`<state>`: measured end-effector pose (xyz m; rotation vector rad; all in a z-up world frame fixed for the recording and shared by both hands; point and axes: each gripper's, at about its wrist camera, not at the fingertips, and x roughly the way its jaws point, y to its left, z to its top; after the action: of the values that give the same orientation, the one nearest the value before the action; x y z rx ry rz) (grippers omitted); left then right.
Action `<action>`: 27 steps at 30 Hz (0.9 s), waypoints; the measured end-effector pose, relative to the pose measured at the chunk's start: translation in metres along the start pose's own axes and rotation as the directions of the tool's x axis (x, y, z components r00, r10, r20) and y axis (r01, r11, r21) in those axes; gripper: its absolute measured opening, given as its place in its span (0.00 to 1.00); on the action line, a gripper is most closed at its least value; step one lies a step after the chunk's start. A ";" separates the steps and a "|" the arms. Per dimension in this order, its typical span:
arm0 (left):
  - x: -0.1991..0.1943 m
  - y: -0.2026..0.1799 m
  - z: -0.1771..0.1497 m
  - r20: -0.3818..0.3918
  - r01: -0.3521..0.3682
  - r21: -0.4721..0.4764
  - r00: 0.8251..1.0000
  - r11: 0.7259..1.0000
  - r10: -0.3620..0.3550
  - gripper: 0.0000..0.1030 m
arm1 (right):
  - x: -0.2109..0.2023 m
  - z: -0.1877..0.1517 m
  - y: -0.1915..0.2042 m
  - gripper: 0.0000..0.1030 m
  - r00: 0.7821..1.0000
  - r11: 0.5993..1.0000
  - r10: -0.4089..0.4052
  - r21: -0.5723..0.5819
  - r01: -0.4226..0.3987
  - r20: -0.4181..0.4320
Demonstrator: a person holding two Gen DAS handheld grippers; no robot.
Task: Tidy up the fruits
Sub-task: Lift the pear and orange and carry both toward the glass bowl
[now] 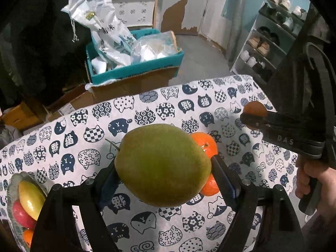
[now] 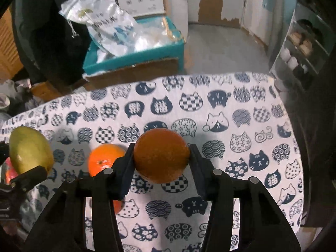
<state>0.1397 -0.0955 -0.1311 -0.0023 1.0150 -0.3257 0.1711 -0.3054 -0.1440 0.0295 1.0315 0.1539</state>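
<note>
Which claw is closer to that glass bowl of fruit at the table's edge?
Left. The left claw, gripping the green mango, sits just beside the glass bowl; the right claw, gripping an orange, is farther off, beyond the mango.

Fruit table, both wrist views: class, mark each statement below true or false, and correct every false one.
1. The left tongs grip a green pear. True.
2. The right tongs are empty. False: they are shut on a dark orange.
3. A glass bowl at the table's left edge already holds fruit. True.
4. The tablecloth is plain white. False: it is printed with blue cat faces.
5. No fruit is left lying on the cloth. False: a bright orange still lies there, between the two tongs, and another orange shows partly behind the tongs.
</note>
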 end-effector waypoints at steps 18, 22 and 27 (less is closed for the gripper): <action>-0.081 -0.011 0.001 0.123 0.014 0.005 0.992 1.000 -0.015 0.81 | -0.097 0.008 0.017 0.47 0.986 0.998 0.037 -0.051 -0.029 0.162; -0.098 -0.015 -0.001 0.153 0.017 0.017 0.988 1.000 -0.019 0.81 | -0.113 0.008 0.020 0.47 0.981 0.997 0.052 -0.060 -0.041 0.185; -0.114 -0.017 -0.002 0.178 0.032 0.017 0.983 0.999 -0.034 0.81 | -0.131 0.008 0.027 0.47 0.974 0.996 0.071 -0.074 -0.056 0.215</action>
<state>0.0785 -0.0805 -0.0341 -0.0352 0.8357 -0.3567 0.1084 -0.2972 -0.0254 0.0175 0.8066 0.2386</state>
